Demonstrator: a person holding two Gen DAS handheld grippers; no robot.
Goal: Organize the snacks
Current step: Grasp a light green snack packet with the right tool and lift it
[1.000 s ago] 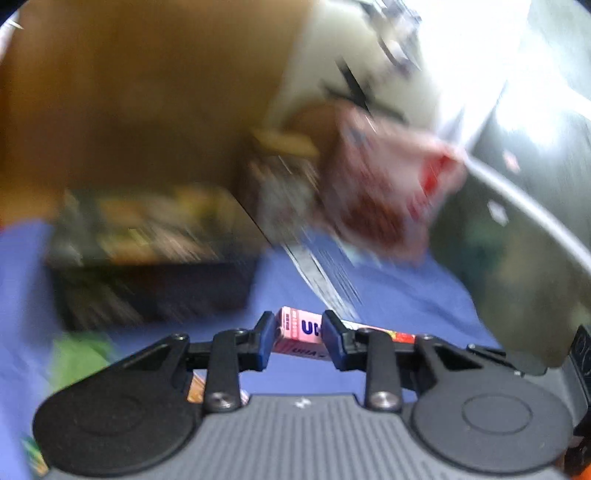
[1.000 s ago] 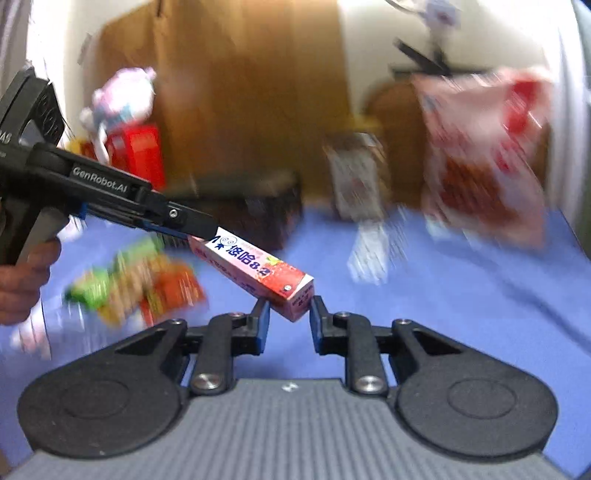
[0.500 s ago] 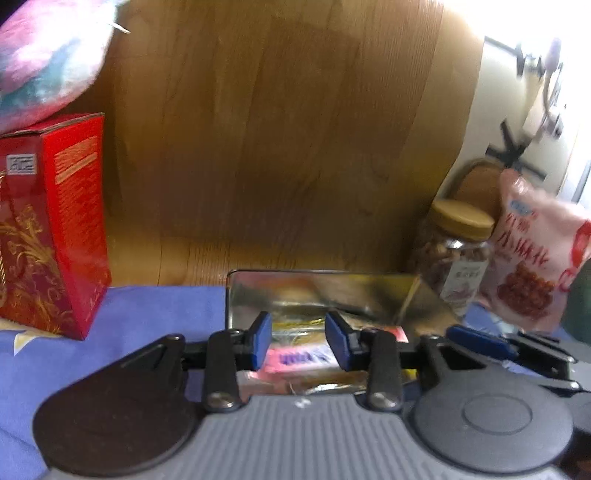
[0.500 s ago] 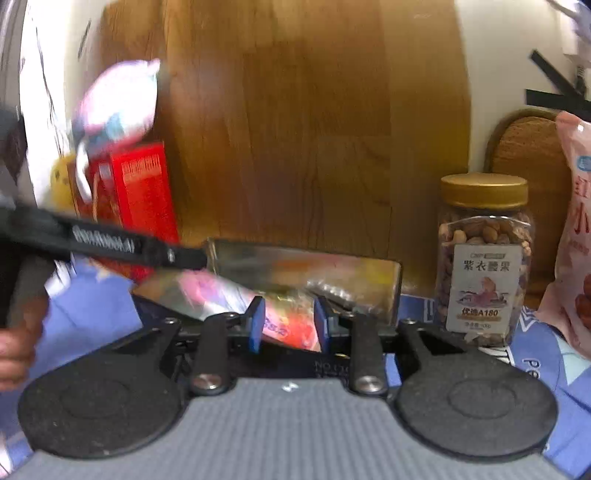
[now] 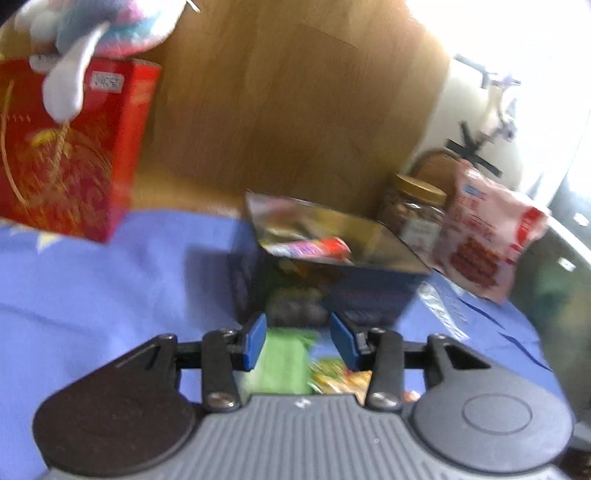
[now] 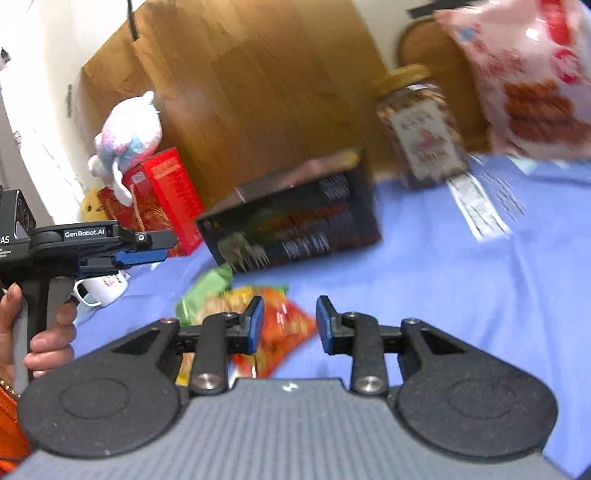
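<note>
The pink candy box (image 5: 310,247) lies inside the open dark tin (image 5: 369,291) on the blue cloth. My left gripper (image 5: 299,339) hangs in front of the tin, its jaws opening with nothing pressed between them. A green packet (image 5: 284,362) and an orange packet (image 5: 340,376) lie on the cloth beneath it. My right gripper (image 6: 290,325) is also opening and holds nothing. It hovers over the orange packet (image 6: 284,328) and the green packet (image 6: 207,291). In the right wrist view the left gripper (image 6: 162,247) reaches in from the left, short of the tin (image 6: 295,225).
A nut jar (image 5: 413,210) and a pink snack bag (image 5: 487,236) stand right of the tin. A red carton (image 5: 62,147) with a plush toy (image 5: 92,22) on top stands at its left. A white mug (image 6: 107,288) sits near the person's hand (image 6: 48,332). A wooden panel backs the cloth.
Both grippers carried the pink candy box to the tin and let it go there. They have since pulled back towards the loose packets, and their jaws stand wider.
</note>
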